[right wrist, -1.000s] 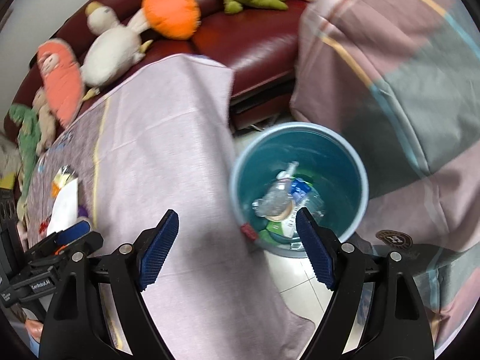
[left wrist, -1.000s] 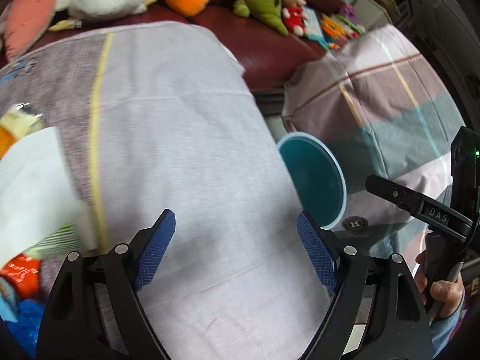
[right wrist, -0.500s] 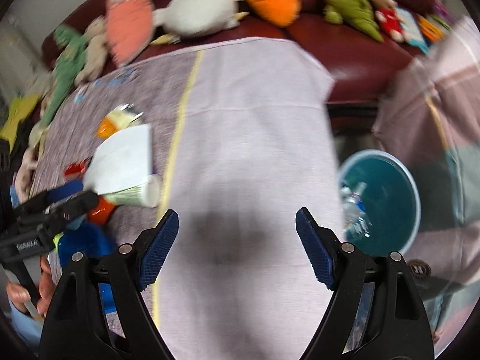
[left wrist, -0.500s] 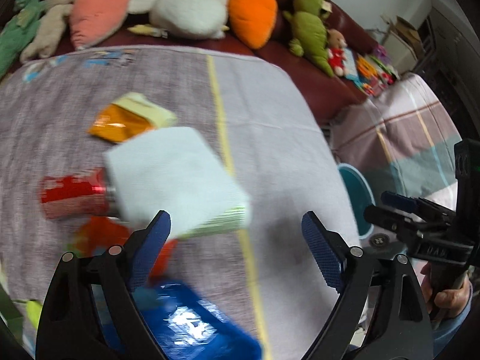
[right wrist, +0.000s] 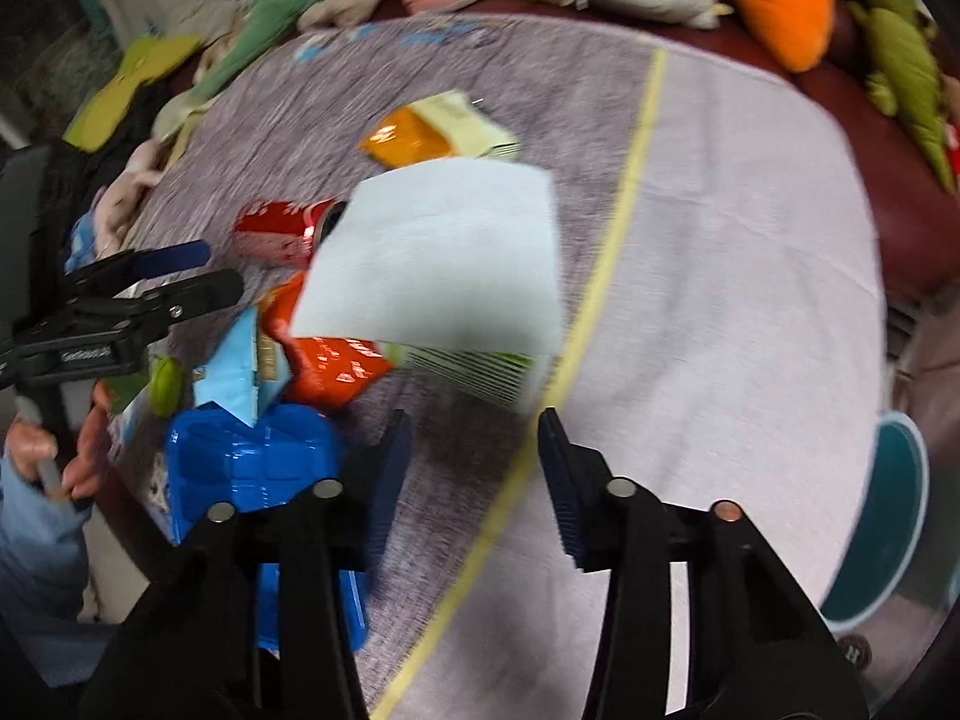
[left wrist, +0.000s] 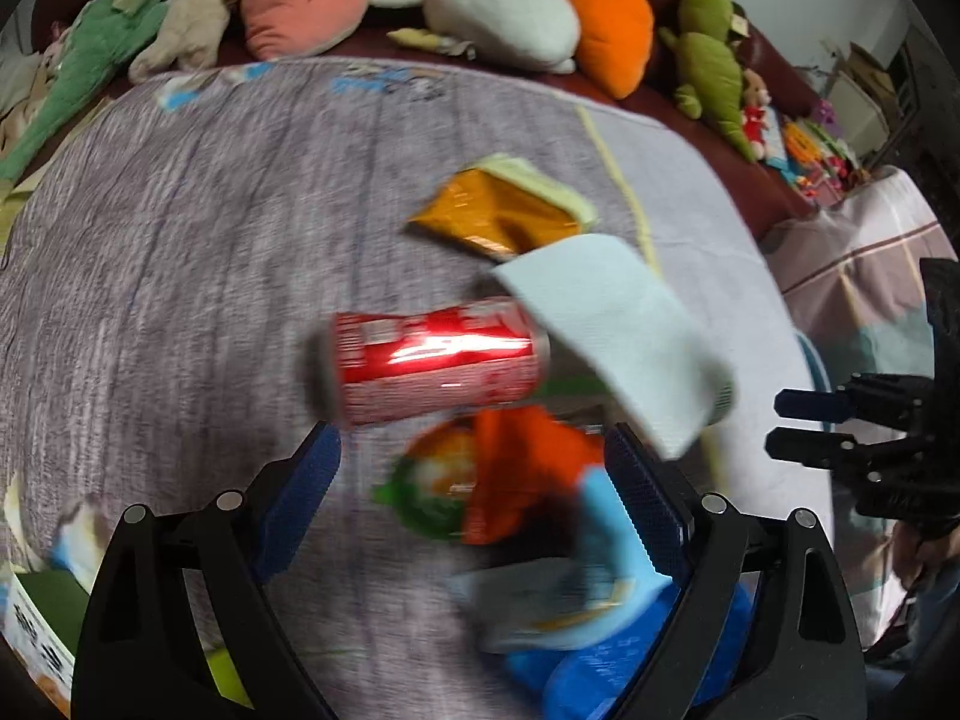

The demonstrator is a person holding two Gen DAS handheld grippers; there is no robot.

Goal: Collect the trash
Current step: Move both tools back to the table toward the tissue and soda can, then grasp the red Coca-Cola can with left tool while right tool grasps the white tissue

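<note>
**Both grippers over the litter, nothing picked yet**

The trash lies heaped toward the near left part of the cloth-covered table [right wrist: 750, 240]: a red can [left wrist: 438, 360] on its side, a white tissue [right wrist: 438, 252] draped over a cup, an orange packet [left wrist: 492, 216] and blue wrappers [right wrist: 252, 462]. The left gripper [left wrist: 474, 480] hangs above the heap, jaws wide, empty. The right gripper [right wrist: 474, 462] is closing on nothing, near the tissue. The teal bin [right wrist: 888, 516] waits off the table's right edge.
</note>
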